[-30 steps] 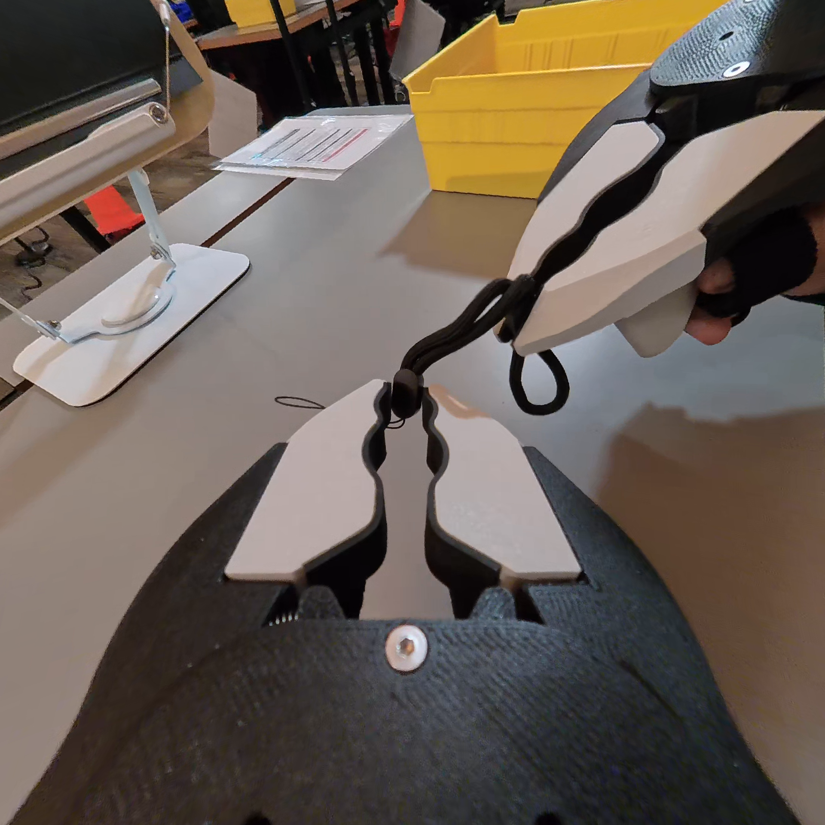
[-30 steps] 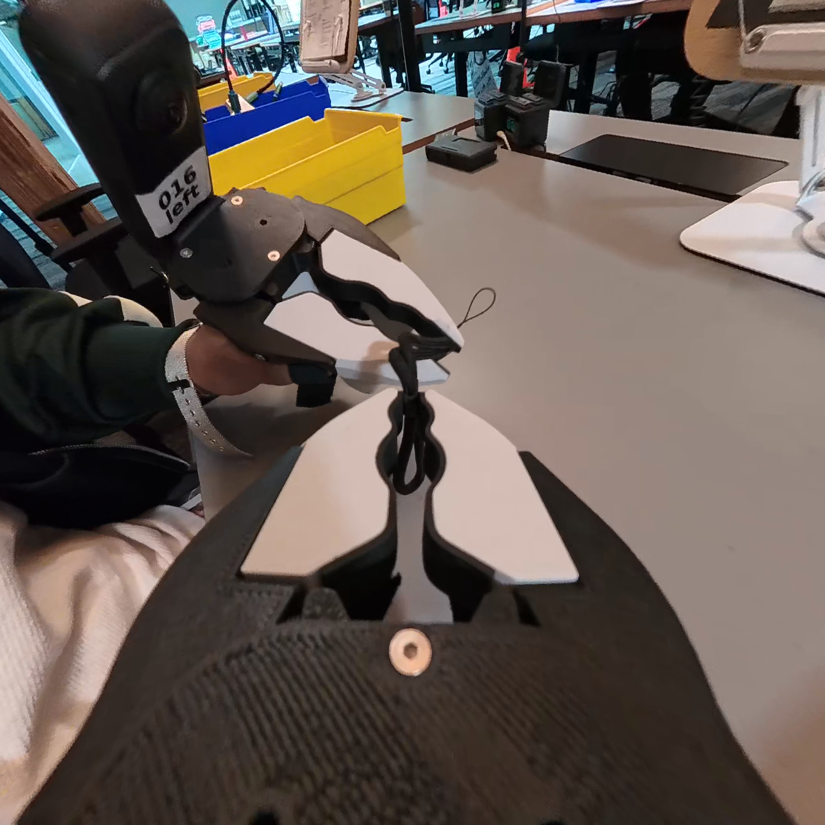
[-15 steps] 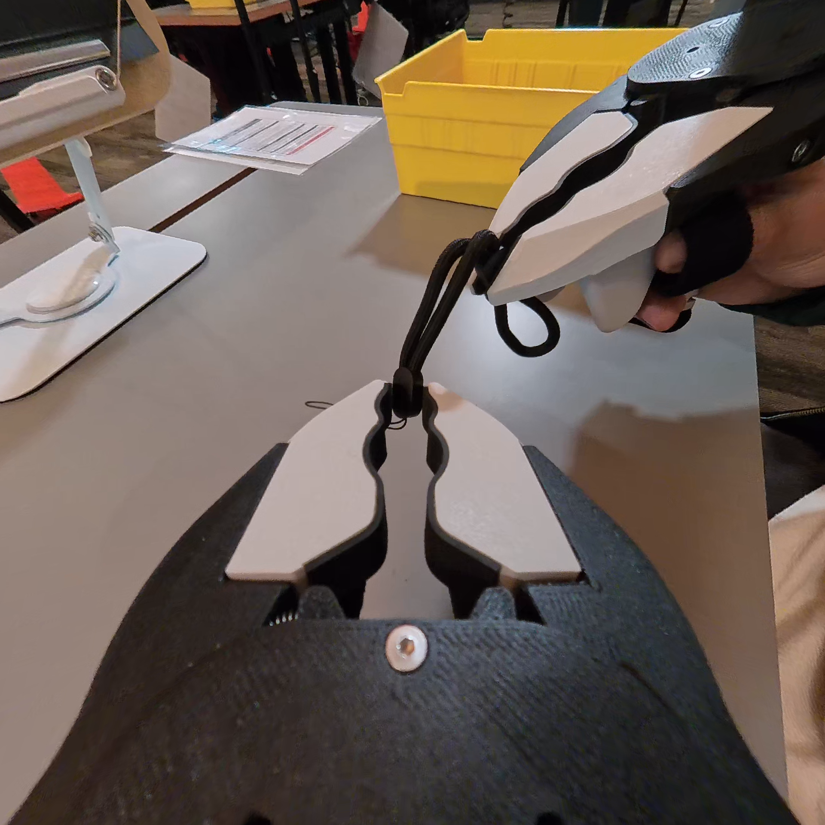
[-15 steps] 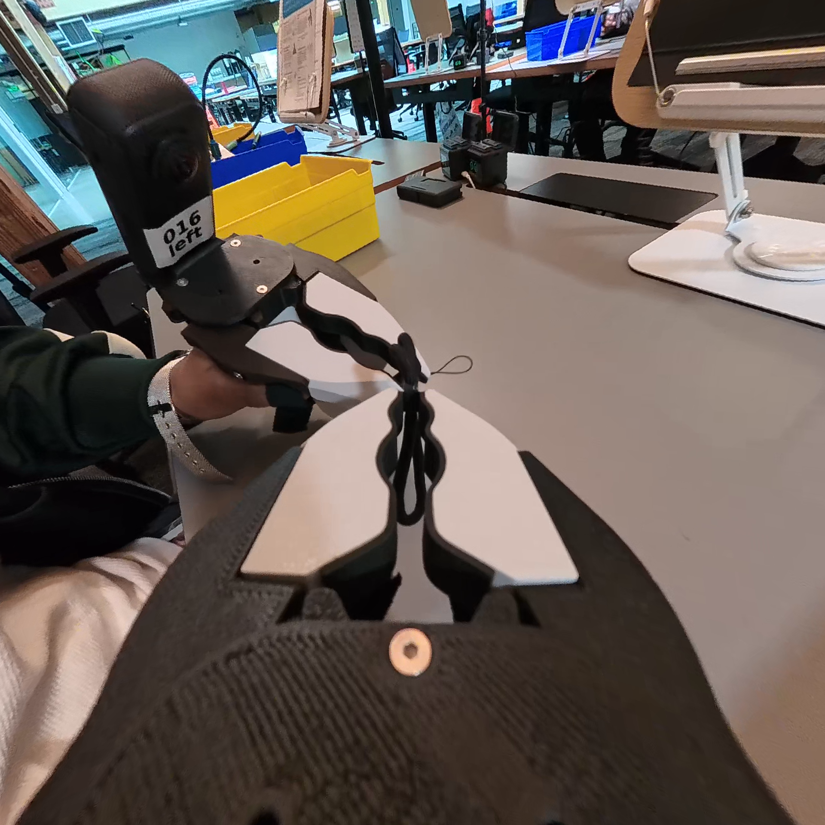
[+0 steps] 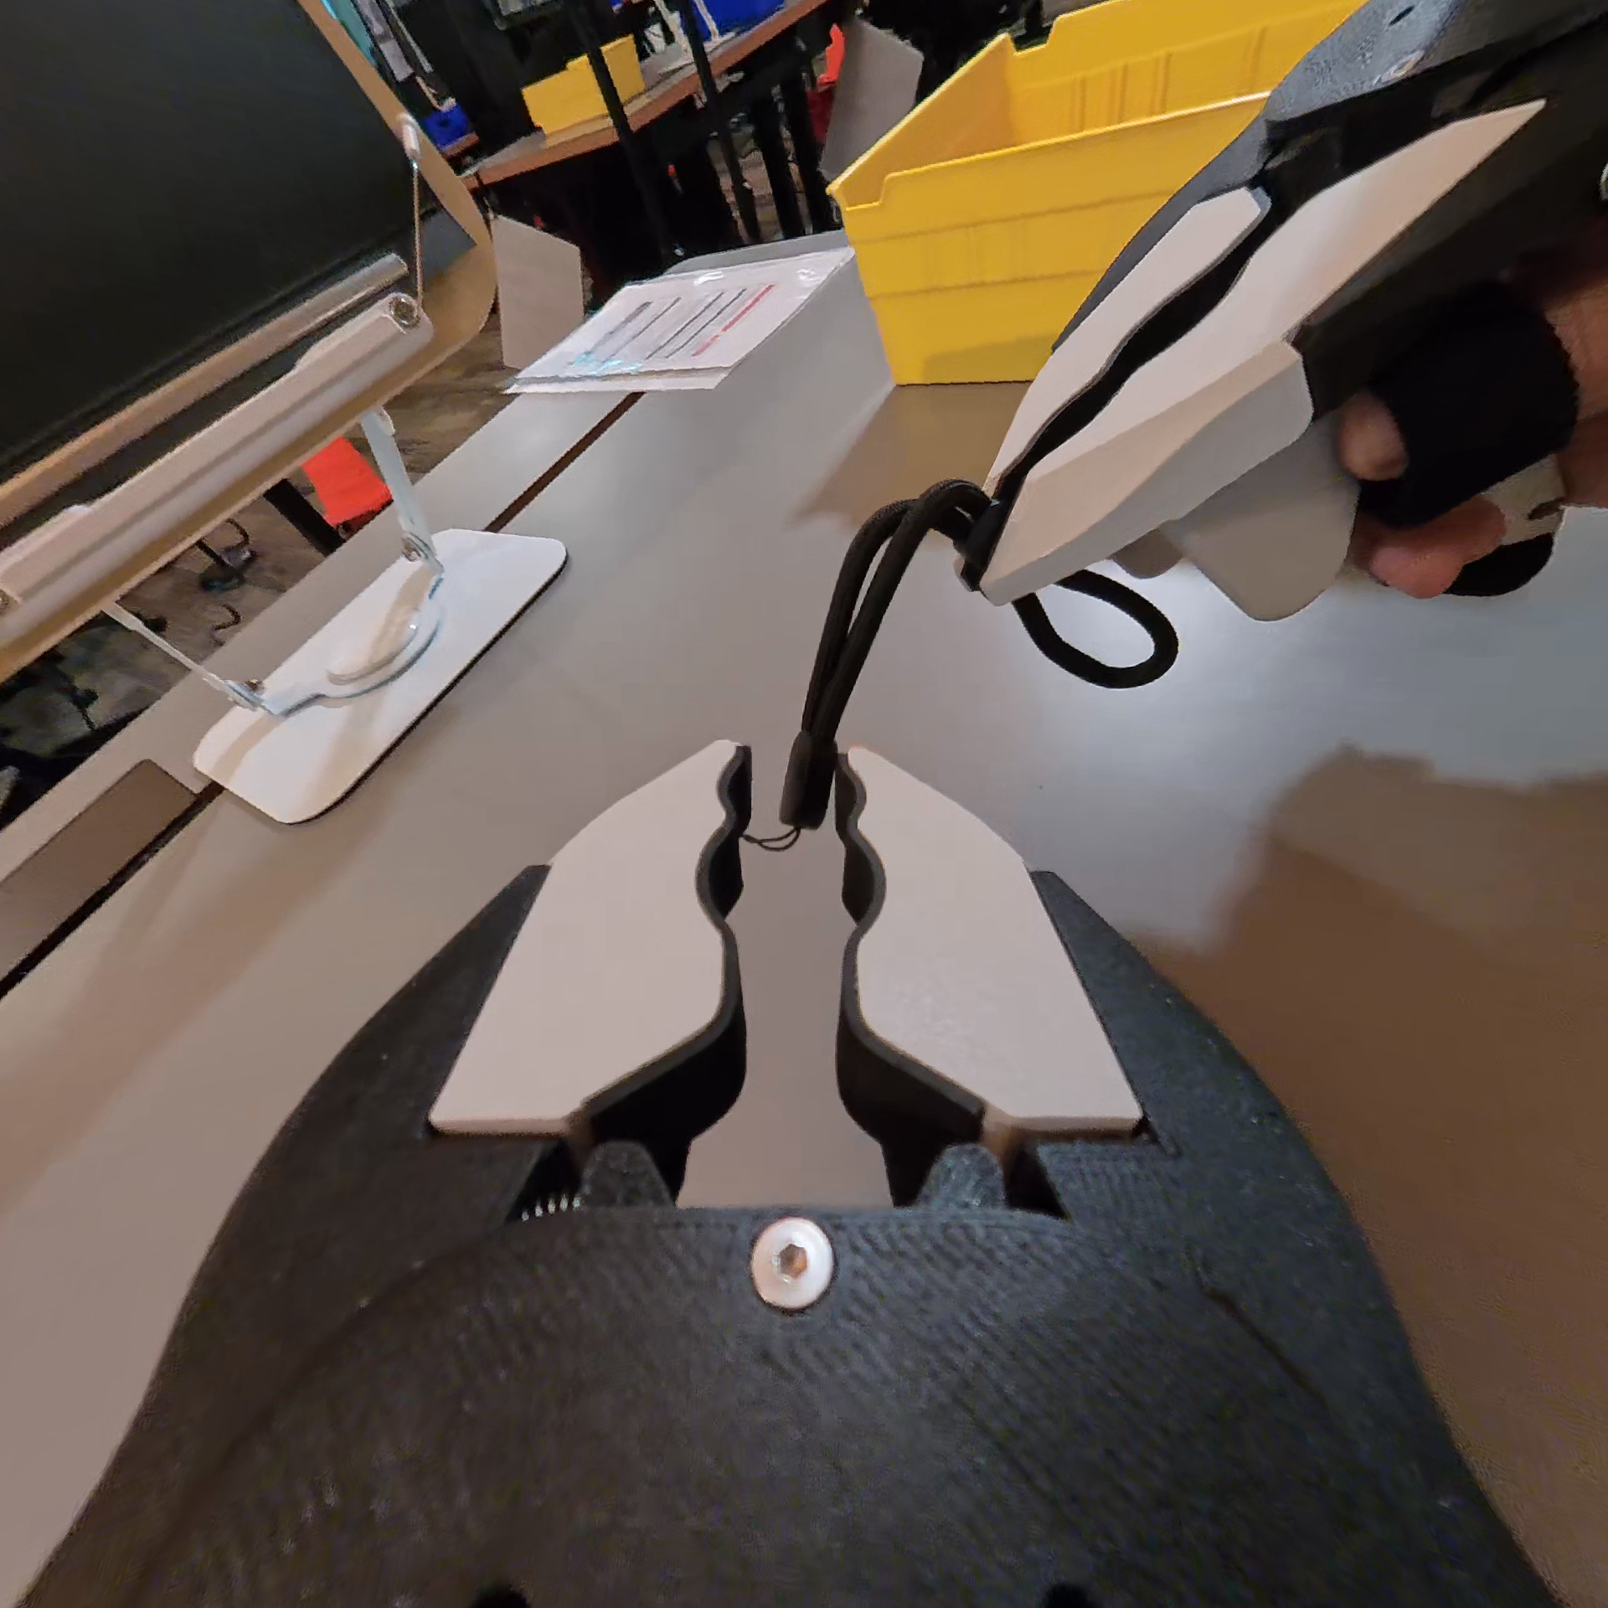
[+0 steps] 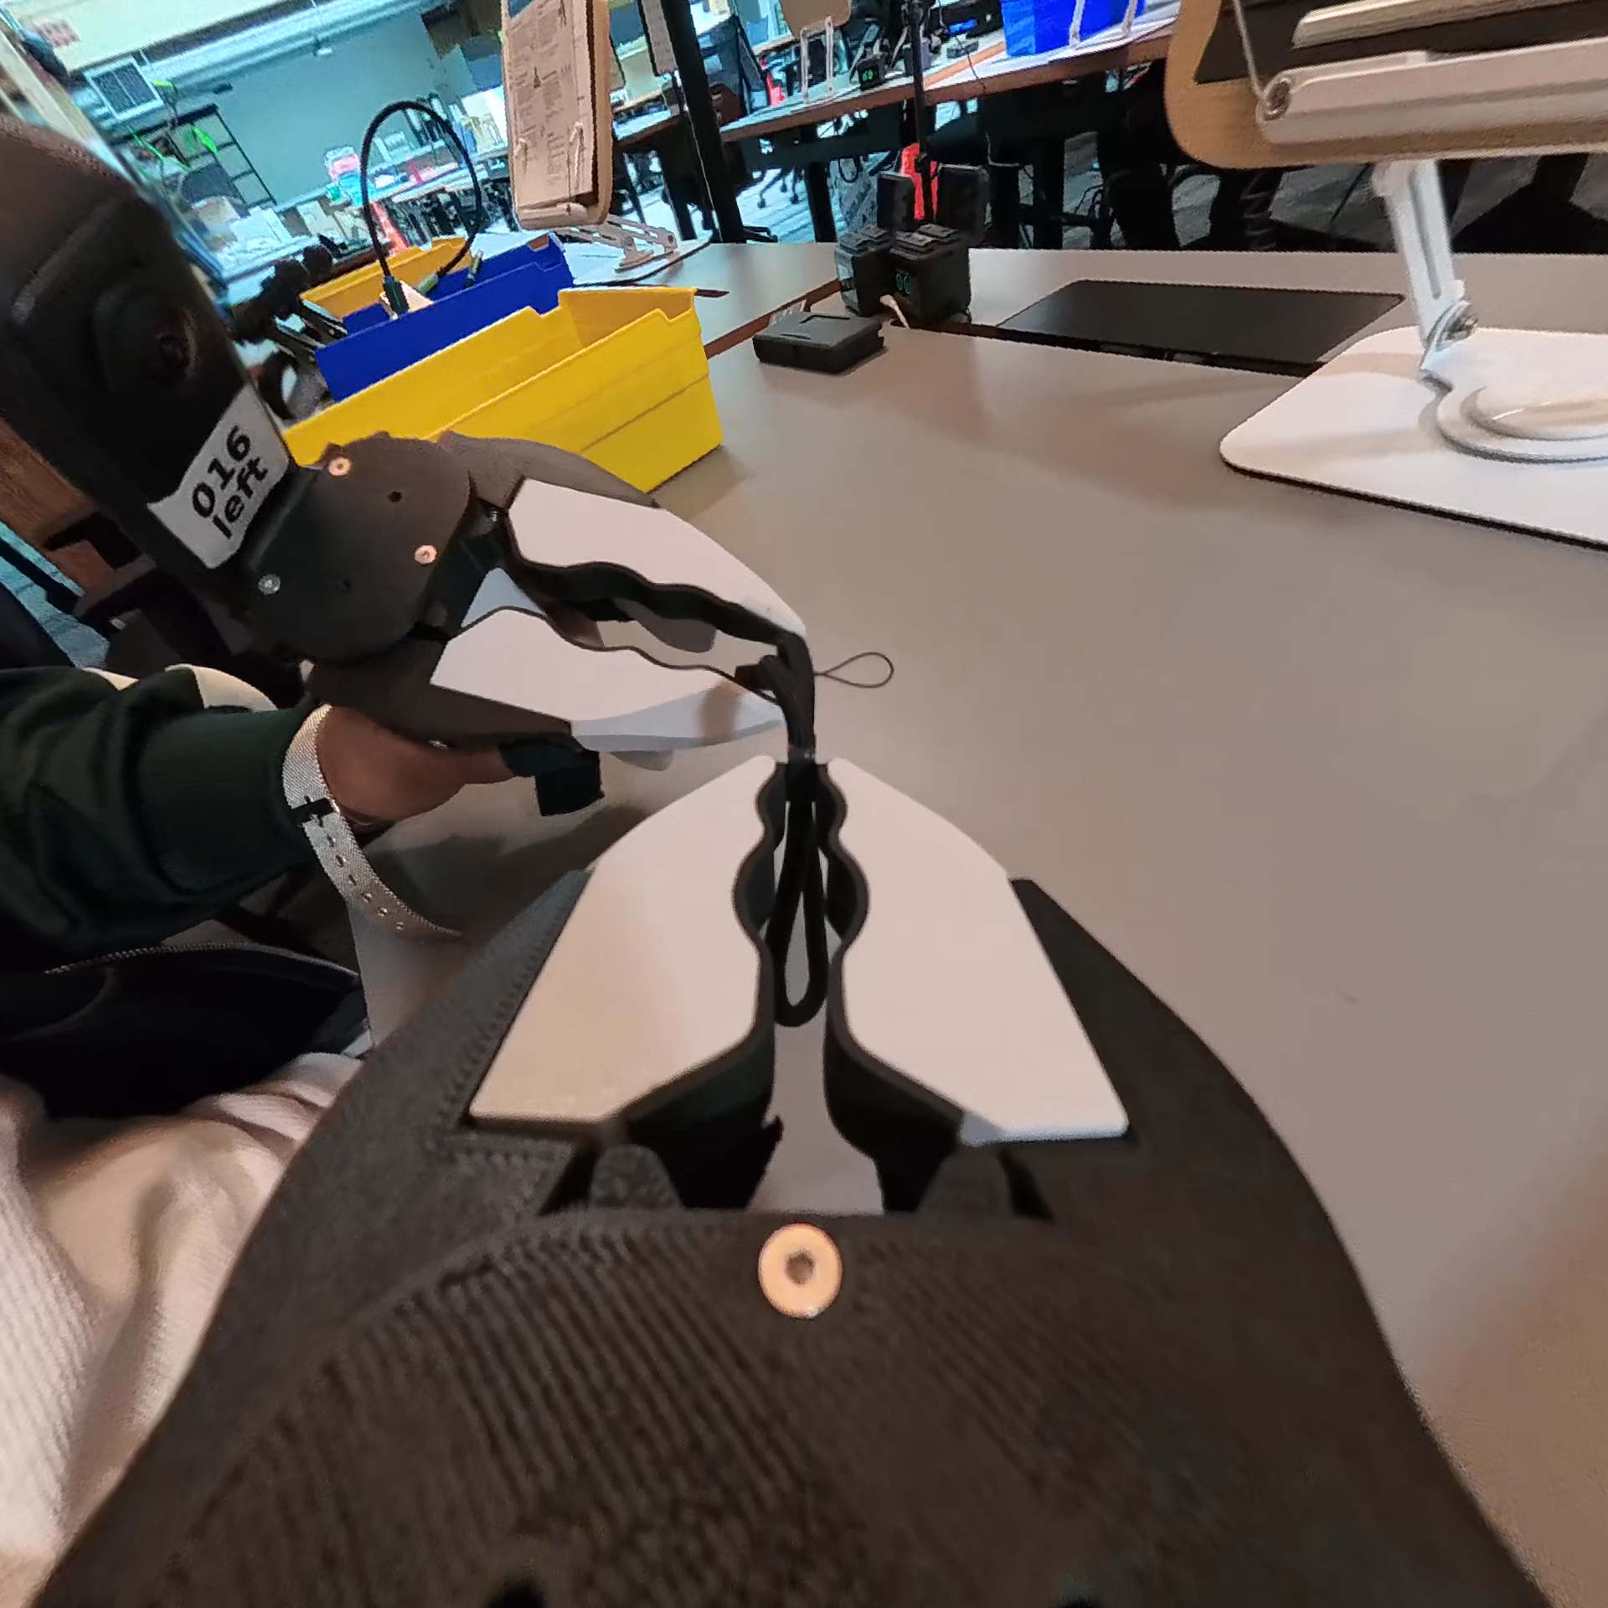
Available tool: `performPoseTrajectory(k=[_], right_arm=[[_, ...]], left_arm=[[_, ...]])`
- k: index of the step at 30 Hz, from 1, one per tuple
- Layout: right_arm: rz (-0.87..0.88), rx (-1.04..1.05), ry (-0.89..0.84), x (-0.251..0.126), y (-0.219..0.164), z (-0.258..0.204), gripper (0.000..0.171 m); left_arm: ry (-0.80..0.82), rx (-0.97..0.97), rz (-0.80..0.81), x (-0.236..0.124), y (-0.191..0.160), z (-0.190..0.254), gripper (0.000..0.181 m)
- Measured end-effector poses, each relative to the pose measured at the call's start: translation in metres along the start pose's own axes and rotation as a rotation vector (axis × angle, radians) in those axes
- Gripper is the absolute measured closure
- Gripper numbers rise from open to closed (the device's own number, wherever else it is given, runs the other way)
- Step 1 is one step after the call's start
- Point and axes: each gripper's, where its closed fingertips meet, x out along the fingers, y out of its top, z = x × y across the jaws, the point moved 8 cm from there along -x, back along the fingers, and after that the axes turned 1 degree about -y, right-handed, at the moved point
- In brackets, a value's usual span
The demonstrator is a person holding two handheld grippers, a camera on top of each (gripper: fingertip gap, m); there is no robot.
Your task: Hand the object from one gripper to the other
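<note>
In your left wrist view, your left gripper (image 5: 790,787) has its jaws parted by a narrow gap. The black stopper end of the black cord (image 5: 848,644) hangs in that gap, close against the right finger; you cannot tell whether it touches. From there the cord rises toward 1 o'clock into your right gripper (image 5: 988,544), whose jaws are clamped on it, with a loop drooping below the tips. The grey desk (image 5: 661,539) lies under both. A yellow bin (image 5: 992,252) stands at 1 o'clock and a white stand (image 5: 383,670) at 10 o'clock.

In your right wrist view, your right gripper (image 6: 802,764) has its jaws pressed together on the cord (image 6: 796,922), the loop trailing back between the fingers. At 11 o'clock your left gripper (image 6: 787,661) sits with its tips slightly apart around the cord's end, and a thin string loop sticks out beyond them.
</note>
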Motion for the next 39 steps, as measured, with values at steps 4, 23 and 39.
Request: performPoseTrajectory(k=[4, 23, 39], right_arm=[[0.011, 0.042, 0.022, -0.001, 0.0, 0.002, 0.165], [0.265, 0.007, 0.086, -0.013, 0.012, 0.003, 0.125], [0.256, -0.073, 0.117, -0.011, 0.009, 0.0, 0.137]], left_arm=[[0.001, 0.018, 0.0, -0.001, 0.001, 0.002, 0.173], [-0.391, -0.635, 0.437, -0.013, -0.006, -0.032, 0.174], [-0.709, -0.764, 0.551, -0.011, 0.0, -0.019, 0.175]])
